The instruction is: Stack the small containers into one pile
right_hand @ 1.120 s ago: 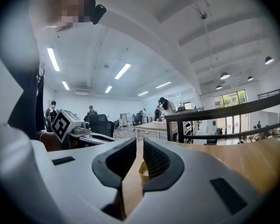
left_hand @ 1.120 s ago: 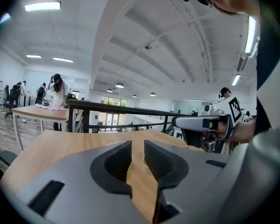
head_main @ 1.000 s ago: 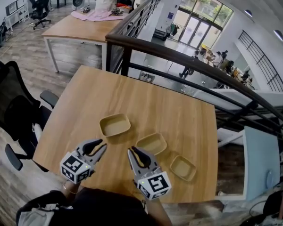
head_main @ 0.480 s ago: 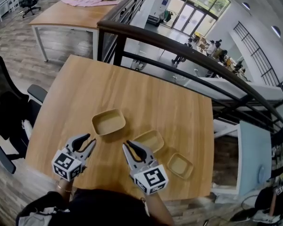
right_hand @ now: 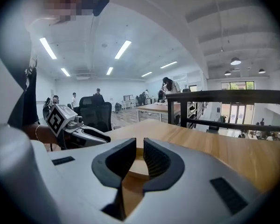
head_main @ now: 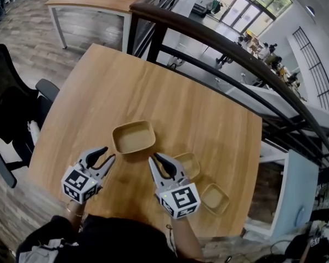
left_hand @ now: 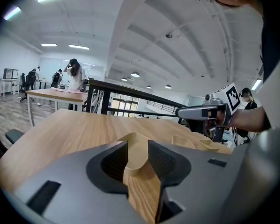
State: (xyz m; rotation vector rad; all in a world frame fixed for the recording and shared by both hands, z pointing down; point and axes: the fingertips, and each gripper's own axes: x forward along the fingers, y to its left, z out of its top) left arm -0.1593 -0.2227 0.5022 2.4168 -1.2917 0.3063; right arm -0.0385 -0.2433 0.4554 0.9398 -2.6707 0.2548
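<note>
The wooden bench (head_main: 115,86) carries three tan containers, none stacked yet, so I'd say the job is at its first pick. The large container (head_main: 134,137) sits about mid-bench, upright and empty. The middle container (head_main: 191,164) lies near it, off its right corner on the person's side. The small container (head_main: 214,198) lies further out along that same line, well apart from the large one.

The left gripper (head_main: 106,153) is just beside the large container's near left corner. Its jaws have just been opening and stand roughly half apart. That corner shows in the gap ahead, but the pads don't press on it. The right gripper (head_main: 158,159) hovers near the large container's near right corner, over the middle container's left edge, with its jaws closed together on nothing.

To my eye the next move calls for parting the right jaws to take a smaller container by its rim. The left could steady the large one as the base.
</note>
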